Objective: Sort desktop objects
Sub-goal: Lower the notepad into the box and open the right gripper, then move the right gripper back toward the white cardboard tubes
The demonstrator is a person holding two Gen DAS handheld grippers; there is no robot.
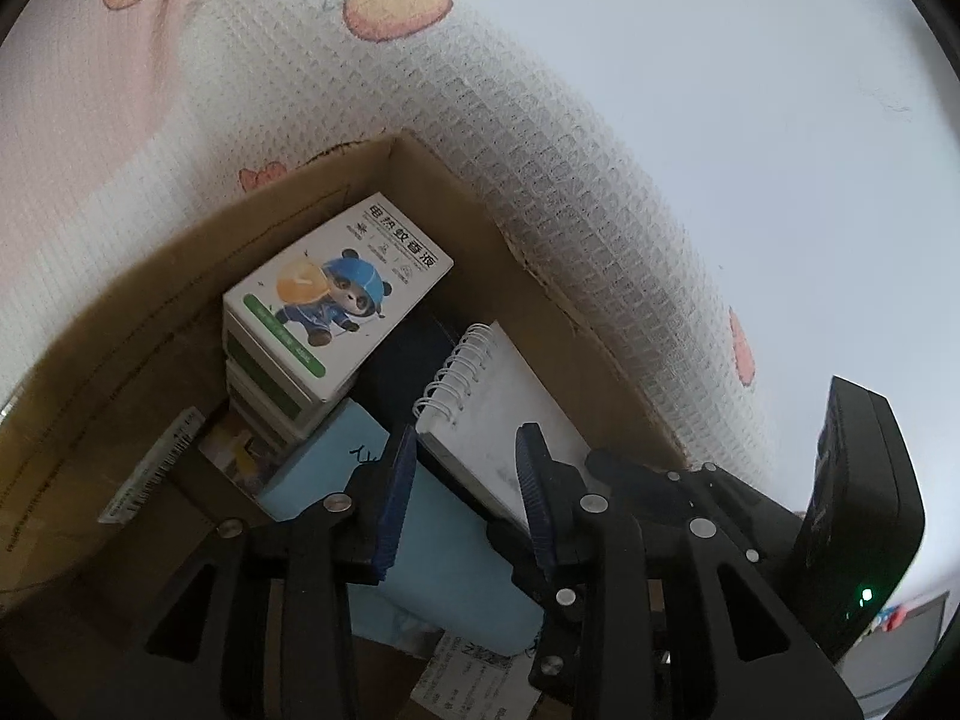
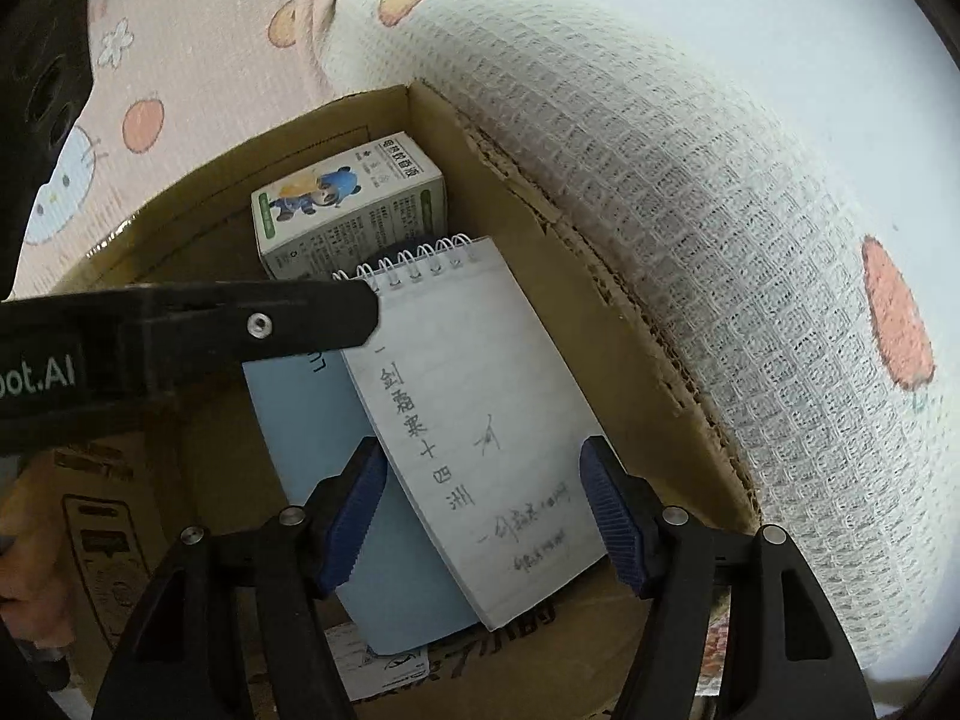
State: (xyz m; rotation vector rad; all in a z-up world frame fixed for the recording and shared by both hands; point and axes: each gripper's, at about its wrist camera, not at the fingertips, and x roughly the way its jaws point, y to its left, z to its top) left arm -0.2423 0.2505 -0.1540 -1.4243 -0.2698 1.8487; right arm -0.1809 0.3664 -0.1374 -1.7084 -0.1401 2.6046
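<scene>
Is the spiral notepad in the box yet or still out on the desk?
In. The notepad lies inside the cardboard box, leaning on a blue book. The right gripper straddles it, open, pads clear.

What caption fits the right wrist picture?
Open right gripper poised over a spiral notepad lying in a cardboard box.

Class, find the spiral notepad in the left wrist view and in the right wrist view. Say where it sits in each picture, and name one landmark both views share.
Left wrist view: the notepad lies right of centre in the cardboard box, coils toward upper left, below the panda carton.
Right wrist view: the notepad fills the centre, handwriting visible.
Shared landmark: the panda carton, just beyond the coils.
</scene>
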